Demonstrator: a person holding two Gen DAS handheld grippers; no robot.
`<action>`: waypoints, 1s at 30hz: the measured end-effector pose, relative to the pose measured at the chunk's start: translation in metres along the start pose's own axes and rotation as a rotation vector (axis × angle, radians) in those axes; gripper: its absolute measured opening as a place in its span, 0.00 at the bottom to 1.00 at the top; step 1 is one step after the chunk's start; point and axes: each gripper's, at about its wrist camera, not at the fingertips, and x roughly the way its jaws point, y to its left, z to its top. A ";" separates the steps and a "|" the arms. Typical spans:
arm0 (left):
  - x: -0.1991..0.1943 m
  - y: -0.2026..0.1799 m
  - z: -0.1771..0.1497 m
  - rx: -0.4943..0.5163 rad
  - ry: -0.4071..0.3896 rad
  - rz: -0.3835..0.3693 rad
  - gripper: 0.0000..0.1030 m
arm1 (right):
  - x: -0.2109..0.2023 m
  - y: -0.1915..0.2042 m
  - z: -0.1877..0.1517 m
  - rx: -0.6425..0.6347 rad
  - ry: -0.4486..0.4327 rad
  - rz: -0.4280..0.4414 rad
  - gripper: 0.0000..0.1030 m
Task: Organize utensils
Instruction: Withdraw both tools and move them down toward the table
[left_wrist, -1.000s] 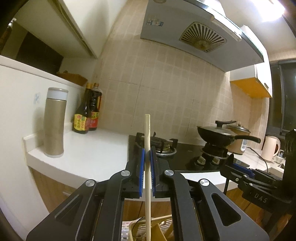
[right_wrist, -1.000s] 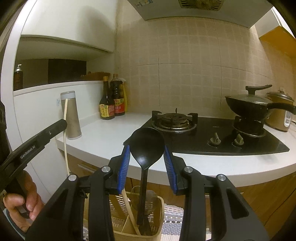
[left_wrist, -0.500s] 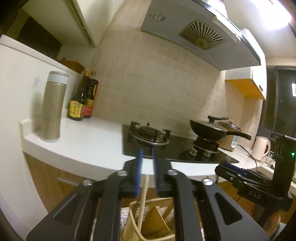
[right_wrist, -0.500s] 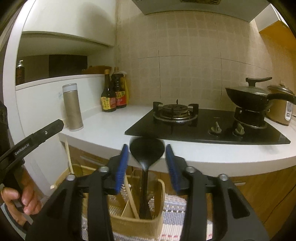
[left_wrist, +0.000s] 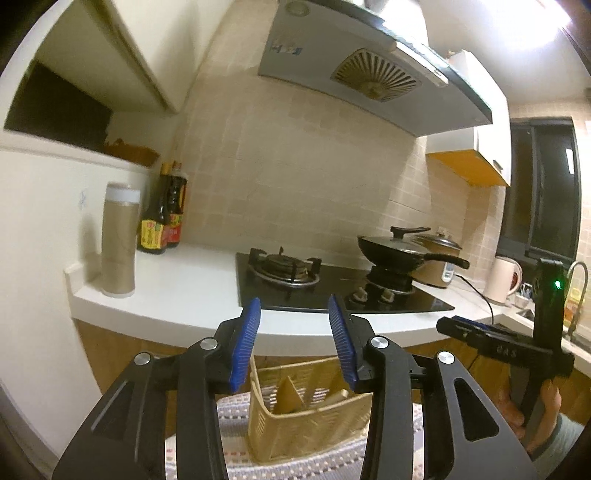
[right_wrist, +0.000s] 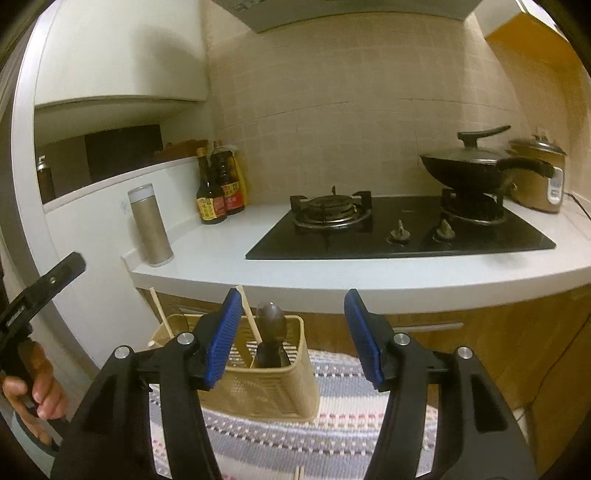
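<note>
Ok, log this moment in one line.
left gripper: opening, empty | right gripper: opening, empty | ladle, chopstick: in basket

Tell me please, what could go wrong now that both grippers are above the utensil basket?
1. The black ladle and chopsticks stick out above the basket rim; the opening right gripper, close above them, could knock them.
2. The basket stands on a striped mat, so a bump might tip it.

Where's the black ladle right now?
In the right wrist view, the black ladle stands bowl-up in the beige utensil basket on the striped mat, beside a chopstick, just beyond the open right tongs.
</note>
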 end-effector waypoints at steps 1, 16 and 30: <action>-0.003 -0.002 0.001 0.006 0.000 -0.001 0.38 | -0.006 0.000 0.000 0.002 0.005 -0.004 0.53; -0.040 -0.026 -0.009 -0.013 0.072 -0.045 0.43 | -0.037 0.014 -0.028 -0.073 0.224 -0.033 0.53; -0.038 -0.023 -0.065 -0.015 0.355 0.004 0.43 | -0.008 0.017 -0.090 -0.056 0.575 0.021 0.53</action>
